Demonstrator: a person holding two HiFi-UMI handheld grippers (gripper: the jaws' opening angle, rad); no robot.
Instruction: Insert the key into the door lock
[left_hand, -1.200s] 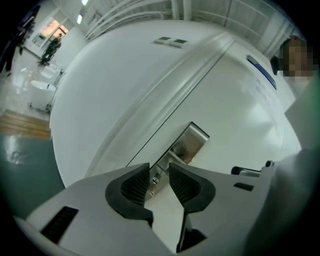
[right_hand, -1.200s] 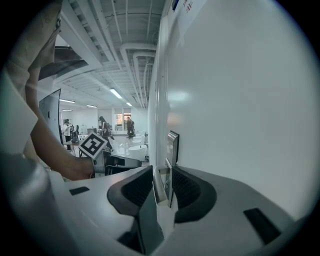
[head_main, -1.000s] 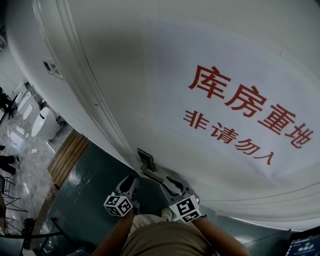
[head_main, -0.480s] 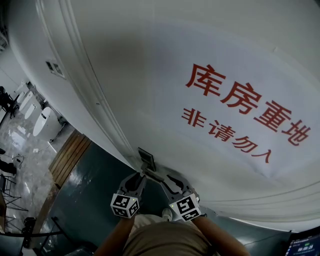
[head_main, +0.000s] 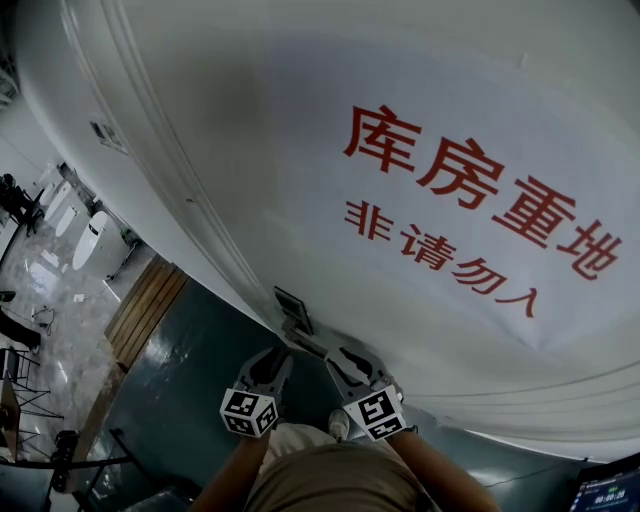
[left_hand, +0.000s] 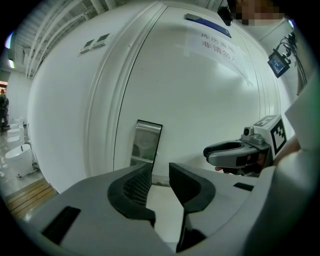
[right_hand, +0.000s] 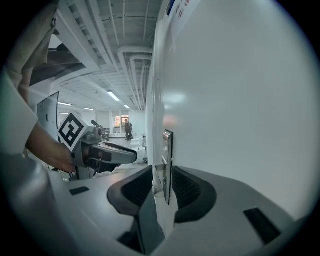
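Held the left gripper (left_hand: 160, 170) low before the door (head_main: 300, 150), with fingers (left_hand: 132, 187) released and spread wide, nothing between them. Had the right gripper (right_hand: 162, 172) just beside it, with fingers (right_hand: 189, 187) parted about as far and gripping nothing; saw only a thin pale strip lined up in the gap beyond, likely the door handle (head_main: 308, 344). Found no key in any view, so judged the job barely begun. Would have wanted the key pinched by its head first, with the blade poking straight out past the fingertips. Then faced the lock plate (left_hand: 148, 142), the metal strip standing upright on the door just ahead of both grippers. Could not make out a keyhole on it, so called for a slow, square approach, with the spare gripper held off the handle. Noted tight quarters there: grippers near each other, handle jutting out at the plate's foot, door frame (head_main: 188, 195) ridged just to the left. Spotted the red sign (head_main: 470, 215) higher up the door, well apart from the work. Found the open room down and to the left, over the dark floor (head_main: 185, 385), for backing out.
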